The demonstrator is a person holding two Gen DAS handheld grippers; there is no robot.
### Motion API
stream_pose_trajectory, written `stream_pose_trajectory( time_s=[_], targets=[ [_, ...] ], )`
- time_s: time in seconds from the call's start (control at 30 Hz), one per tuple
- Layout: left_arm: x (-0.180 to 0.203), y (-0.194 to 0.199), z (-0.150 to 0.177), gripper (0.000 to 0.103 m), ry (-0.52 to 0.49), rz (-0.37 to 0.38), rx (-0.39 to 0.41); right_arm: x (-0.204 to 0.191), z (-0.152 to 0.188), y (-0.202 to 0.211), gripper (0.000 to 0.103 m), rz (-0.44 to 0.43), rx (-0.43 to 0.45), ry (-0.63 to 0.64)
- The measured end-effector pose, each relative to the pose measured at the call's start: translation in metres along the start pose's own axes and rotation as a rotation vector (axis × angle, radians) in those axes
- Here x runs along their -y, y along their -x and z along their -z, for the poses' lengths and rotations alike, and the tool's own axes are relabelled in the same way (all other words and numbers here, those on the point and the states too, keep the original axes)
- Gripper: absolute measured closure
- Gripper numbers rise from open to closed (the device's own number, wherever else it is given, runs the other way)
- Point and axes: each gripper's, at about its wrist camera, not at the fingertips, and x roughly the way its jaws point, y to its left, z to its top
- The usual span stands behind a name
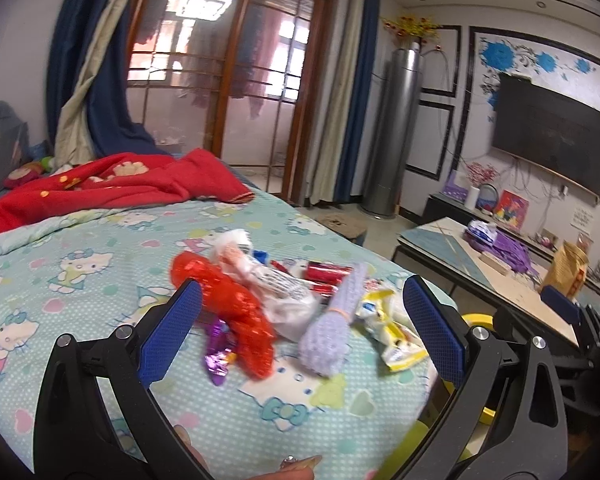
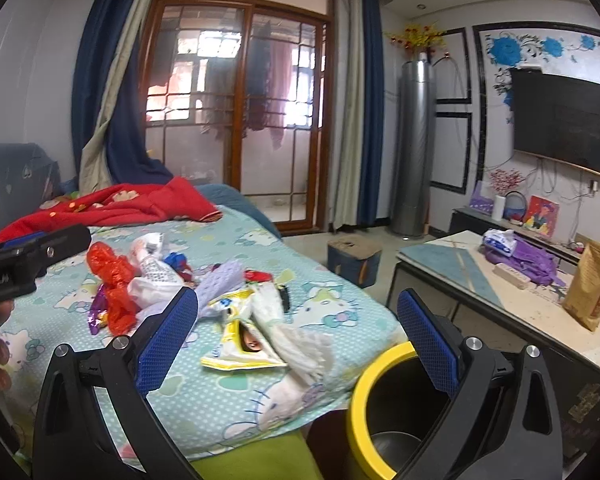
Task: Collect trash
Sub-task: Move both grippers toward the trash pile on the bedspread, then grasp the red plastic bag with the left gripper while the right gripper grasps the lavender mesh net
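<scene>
— While the trash pile lies spread across the cartoon-print bedsheet, how far along is the collecting?

— By the look of it, barely begun. Nearly everything sits on the sheet: a crumpled red plastic bag, a white printed bag touching it, a purple foil wrapper just beside the red bag, a lavender bundle, and a yellow-and-white wrapper nearest the bed's edge.

— And the grippers?

— Both empty. The left gripper hangs over the pile with its blue pads spread wide, the red bag and the lavender bundle between them but untouched. The right gripper is equally wide open, holding nothing, poised above the yellow wrapper and a white tissue wad.

— Where does it all go?

— Presumably the yellow-rimmed bin, standing just off the bed's near corner. What shows of its dark inside looks empty, though part is hidden.

— What remains?

— Every piece, judging from this: each needs gripping and carrying off the pile to the bin.
</scene>
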Motion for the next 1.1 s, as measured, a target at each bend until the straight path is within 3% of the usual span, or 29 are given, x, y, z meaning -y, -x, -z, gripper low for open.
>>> stream_pose_trajectory(
  time_s=[0.23,0.4,0.63,0.87,0.93,1.1],
  targets=[
    [-0.029,-0.005,-0.008,0.011,0.044,-0.058,-0.004,-0.032,-0.004,-0.023,0.006,-0.062,-0.027,0.126],
    [-0.049,-0.008,-0.013,0.011,0.078,-0.090,-0.003,-0.051,-0.008,-0.034,0.006,-0.127,-0.021,0.123],
    [-0.082,-0.025,-0.019,0.011,0.140,-0.137,-0.064,-0.077,-0.009,-0.055,0.006,-0.194,-0.090,0.137],
    [-0.109,-0.055,-0.022,0.011,0.183,-0.091,-0.154,-0.089,0.002,-0.085,0.007,-0.243,-0.193,0.129],
    [-0.111,-0.065,-0.023,0.011,0.176,-0.079,-0.186,-0.094,0.006,-0.097,0.020,-0.259,-0.234,0.134],
    [-0.127,-0.093,-0.018,0.011,0.278,0.004,-0.259,-0.103,0.018,-0.118,0.032,-0.288,-0.333,0.119]
  ],
)
